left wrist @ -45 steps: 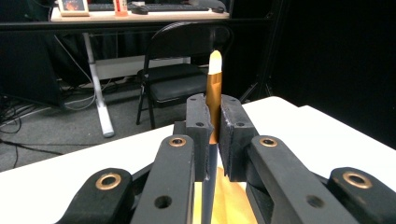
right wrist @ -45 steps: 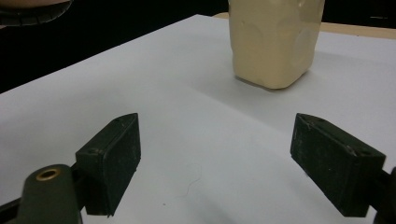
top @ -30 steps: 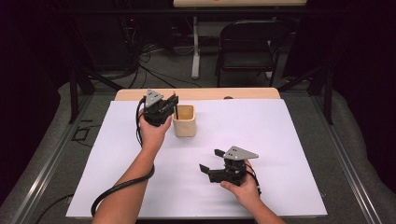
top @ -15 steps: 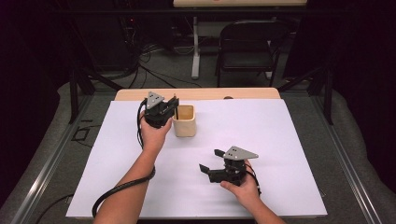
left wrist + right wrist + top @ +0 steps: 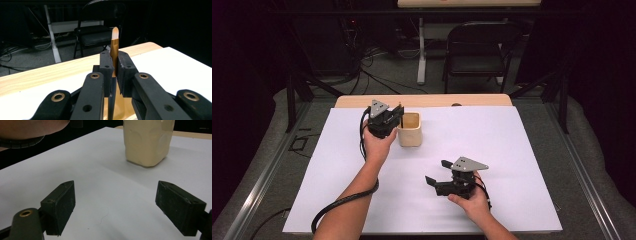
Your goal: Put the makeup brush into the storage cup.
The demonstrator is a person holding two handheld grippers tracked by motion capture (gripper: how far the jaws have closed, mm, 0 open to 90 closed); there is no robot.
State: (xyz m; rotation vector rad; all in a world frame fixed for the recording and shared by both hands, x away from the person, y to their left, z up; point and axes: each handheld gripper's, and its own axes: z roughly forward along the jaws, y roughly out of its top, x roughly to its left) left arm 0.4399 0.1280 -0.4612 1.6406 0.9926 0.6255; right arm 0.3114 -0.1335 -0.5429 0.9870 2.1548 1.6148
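Left gripper view: the left gripper [image 5: 113, 72] has its two black jaws clamped on a thin pen [image 5: 114, 47] that stands upright between the pads.
Pen look: amber-brown shaft with a pale, rounded tip above the jaws; below them the shaft looks dark.
Pen place: held just above the near-left rim of the cup [image 5: 409, 130], seen from the high view; whether the lower end sits inside the cup I cannot tell.
Writing: none readable on pen, cup or grippers.
Jaw make: matte black blocks with rough pad faces, hinged on black links with brass-coloured bushings.
Left hand [image 5: 377, 145]: grips the gripper body from below; a black cable trails back along the forearm.
Cup: cream, squarish with rounded corners, smooth walls, open top, standing on the white sheet [image 5: 512, 150].
Right gripper [image 5: 437, 172]: jaws wide apart, nothing between them, resting low on the sheet, well apart from the cup.
Table [image 5: 432, 101]: light wood edge beyond the sheet.
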